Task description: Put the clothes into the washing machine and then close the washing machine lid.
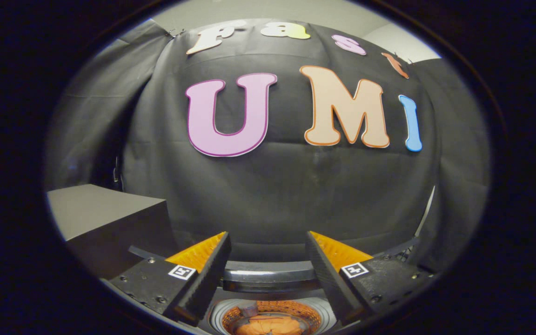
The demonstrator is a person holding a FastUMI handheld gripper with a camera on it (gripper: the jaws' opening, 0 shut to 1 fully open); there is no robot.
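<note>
The gripper (268, 260) hangs over the washing machine (268, 279), its fingers spread apart and holding nothing. Below and between them, orange clothes (270, 325) lie bunched in the drum (296, 309). The cloth looks soft, light and limp. The raised lid is probably the dark curved edge just ahead of the fingers, stiff and best taken at its front rim; its long axis runs crosswise.
</note>
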